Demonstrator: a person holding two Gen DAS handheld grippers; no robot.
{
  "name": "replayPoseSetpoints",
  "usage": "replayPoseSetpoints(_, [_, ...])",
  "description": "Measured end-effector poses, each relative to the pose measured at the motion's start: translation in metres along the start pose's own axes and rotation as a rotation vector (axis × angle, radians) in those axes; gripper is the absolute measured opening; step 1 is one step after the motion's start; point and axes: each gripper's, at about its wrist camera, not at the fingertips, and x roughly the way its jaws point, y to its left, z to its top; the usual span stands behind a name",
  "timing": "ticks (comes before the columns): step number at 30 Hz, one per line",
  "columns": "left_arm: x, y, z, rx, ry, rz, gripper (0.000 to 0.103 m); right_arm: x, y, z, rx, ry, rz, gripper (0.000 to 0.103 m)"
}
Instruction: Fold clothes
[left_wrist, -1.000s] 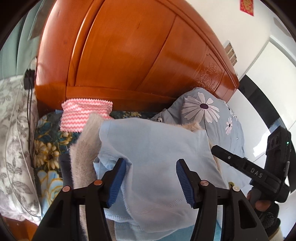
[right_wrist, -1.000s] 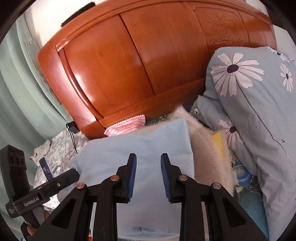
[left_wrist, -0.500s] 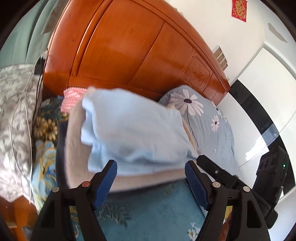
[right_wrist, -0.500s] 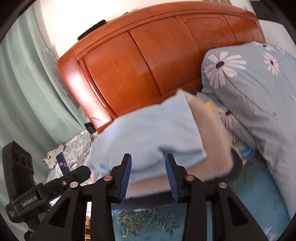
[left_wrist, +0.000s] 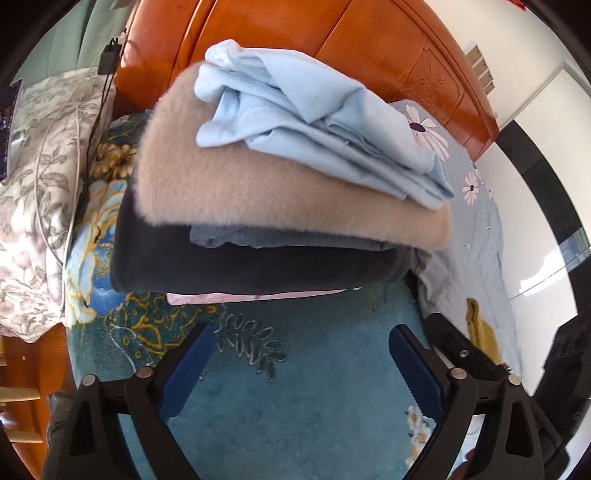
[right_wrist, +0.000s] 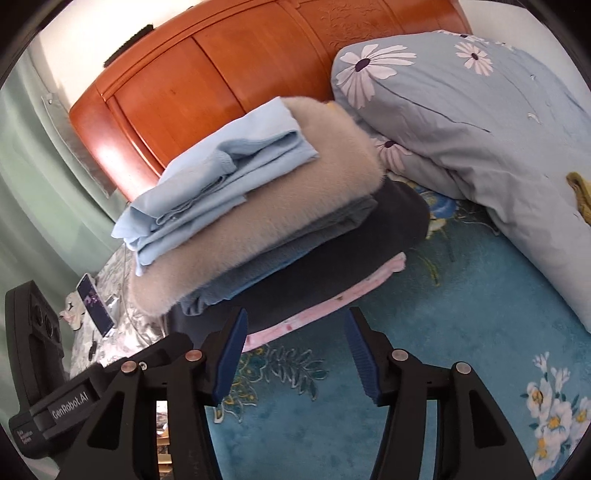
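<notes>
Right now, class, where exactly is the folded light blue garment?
In both wrist views the light blue garment lies on top of the clothes stack, directly on the beige fuzzy garment, in front of the wooden headboard.

A second ago both grippers were right over the light blue shirt (left_wrist: 317, 122). Now the left gripper (left_wrist: 301, 373) and the right gripper (right_wrist: 295, 354) have pulled back, open and holding nothing. The shirt lies on top of the clothes pile, and blue bedspread (left_wrist: 314, 387) shows in front.
</notes>
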Motion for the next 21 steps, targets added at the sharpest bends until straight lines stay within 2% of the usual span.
replayPoseSetpoints(7, [-0.011,-0.006,-0.016,0.08,-0.143,0.106,0.103,-0.009,0.001,-0.015,-0.044,-0.082,-0.092,0.059])
replayPoseSetpoints(12, [-0.015,-0.01,-0.02,0.135,-0.231,0.182,0.103,-0.009,-0.002,-0.021,-0.028,-0.126,-0.118,0.06])
replayPoseSetpoints(19, [-0.019,-0.005,-0.015,0.14,-0.27,0.192,0.103,-0.009,0.006,-0.021,-0.062,-0.203,-0.141,0.06])
replayPoseSetpoints(21, [-0.02,-0.003,-0.013,0.14,-0.28,0.2,0.103,-0.007,0.007,-0.021,-0.052,-0.214,-0.145,0.067])
